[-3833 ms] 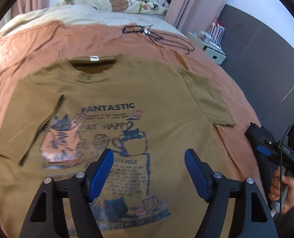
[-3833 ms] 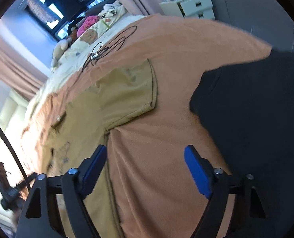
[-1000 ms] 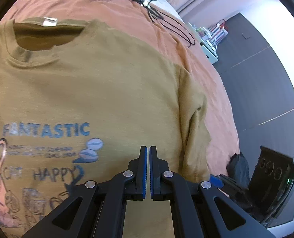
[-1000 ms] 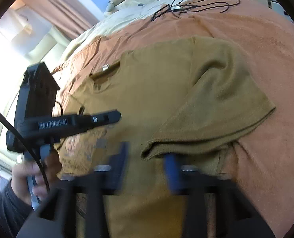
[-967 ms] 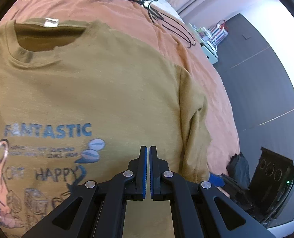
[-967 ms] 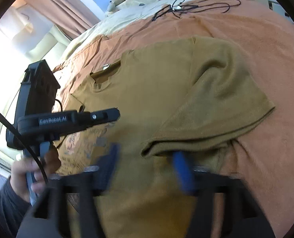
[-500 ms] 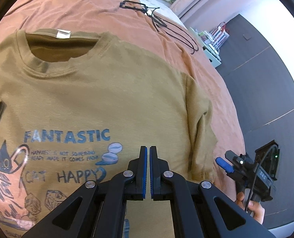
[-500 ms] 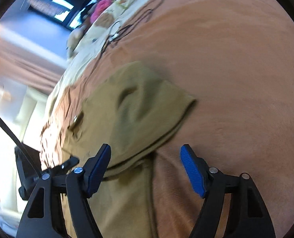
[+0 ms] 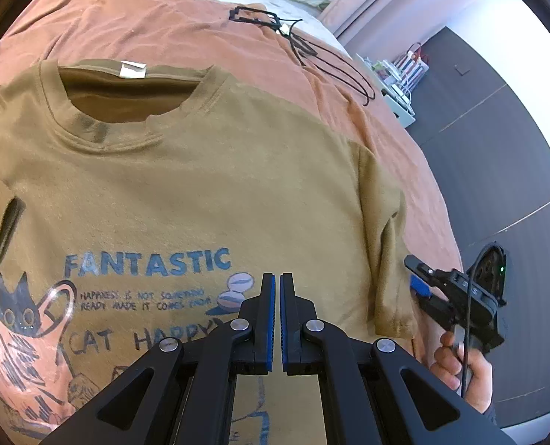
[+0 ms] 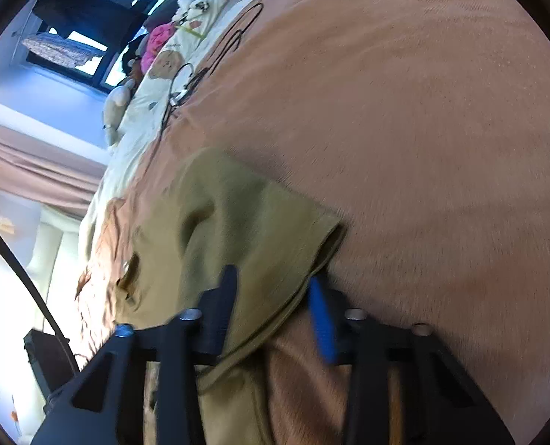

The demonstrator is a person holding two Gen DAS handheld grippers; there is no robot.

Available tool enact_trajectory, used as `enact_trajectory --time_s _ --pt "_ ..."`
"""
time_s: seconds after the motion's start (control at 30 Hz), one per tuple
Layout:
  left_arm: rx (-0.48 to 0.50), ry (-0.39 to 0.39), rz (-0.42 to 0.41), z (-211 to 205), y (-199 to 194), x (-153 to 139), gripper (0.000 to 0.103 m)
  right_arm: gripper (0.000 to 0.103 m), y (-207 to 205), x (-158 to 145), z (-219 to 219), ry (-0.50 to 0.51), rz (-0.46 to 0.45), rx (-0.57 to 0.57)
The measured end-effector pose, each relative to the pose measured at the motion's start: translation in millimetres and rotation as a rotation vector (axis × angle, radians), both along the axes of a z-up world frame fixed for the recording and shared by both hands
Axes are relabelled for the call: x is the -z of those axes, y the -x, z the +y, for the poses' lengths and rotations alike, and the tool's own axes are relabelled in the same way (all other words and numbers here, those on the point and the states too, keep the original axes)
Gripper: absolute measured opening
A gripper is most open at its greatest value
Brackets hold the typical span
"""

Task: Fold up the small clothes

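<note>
Right now the person is working on the first side fold of the t-shirt (image 9: 208, 185), which is lying flat, print up, on the orange bedspread (image 9: 186, 33). The right gripper (image 10: 275, 296) is closing its jaws around the hem of the shirt's sleeve (image 10: 252, 230), with the cloth already sitting between them (whether the pads are biting yet is hard to tell through the blur). The left gripper (image 9: 275, 319) is hovering over the chest print with its jaws pressed together, holding nothing. Next, I'd judge, the right one is needing a firm pinch on that sleeve edge before carrying it across toward the middle, while the left is being free to pin the body down. The shirt is running lengthwise up the bed, its collar (image 9: 126, 111) pointing away toward the pillows and black cables (image 9: 312, 55).
</note>
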State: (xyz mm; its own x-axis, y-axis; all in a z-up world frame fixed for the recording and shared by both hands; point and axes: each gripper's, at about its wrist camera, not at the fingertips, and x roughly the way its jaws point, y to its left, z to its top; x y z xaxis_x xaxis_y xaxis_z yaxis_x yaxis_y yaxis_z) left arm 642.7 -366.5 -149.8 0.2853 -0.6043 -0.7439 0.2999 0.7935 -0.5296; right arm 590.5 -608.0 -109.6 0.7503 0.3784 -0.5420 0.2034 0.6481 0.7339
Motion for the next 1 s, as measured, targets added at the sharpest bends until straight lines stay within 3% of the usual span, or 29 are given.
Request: enact_trajectory --time_s 0.03,0.13,0.47,0.73,1.0 --pt "-0.001 -0.004 0.001 1 -1 1 0.0 0.007 5 0 5 0.01 0.002 0.01" --pt "-0.007 -0.013 0.0 6 -3 0 0.0 0.001 8 -6 8 0.025 -0.018 0.01" --pt "-0.039 -0.003 -0.018 23 -5 -12 0.0 0.001 17 -76 78 0.158 -0.24 -0.148" --pt "-0.05 -0.005 -0.023 31 -7 -14 0.0 0.001 17 -116 145 0.294 -0.308 -0.301" --pt "-0.074 -0.015 -0.018 47 -15 -8 0.0 0.001 -2 -119 182 0.357 -0.294 -0.428"
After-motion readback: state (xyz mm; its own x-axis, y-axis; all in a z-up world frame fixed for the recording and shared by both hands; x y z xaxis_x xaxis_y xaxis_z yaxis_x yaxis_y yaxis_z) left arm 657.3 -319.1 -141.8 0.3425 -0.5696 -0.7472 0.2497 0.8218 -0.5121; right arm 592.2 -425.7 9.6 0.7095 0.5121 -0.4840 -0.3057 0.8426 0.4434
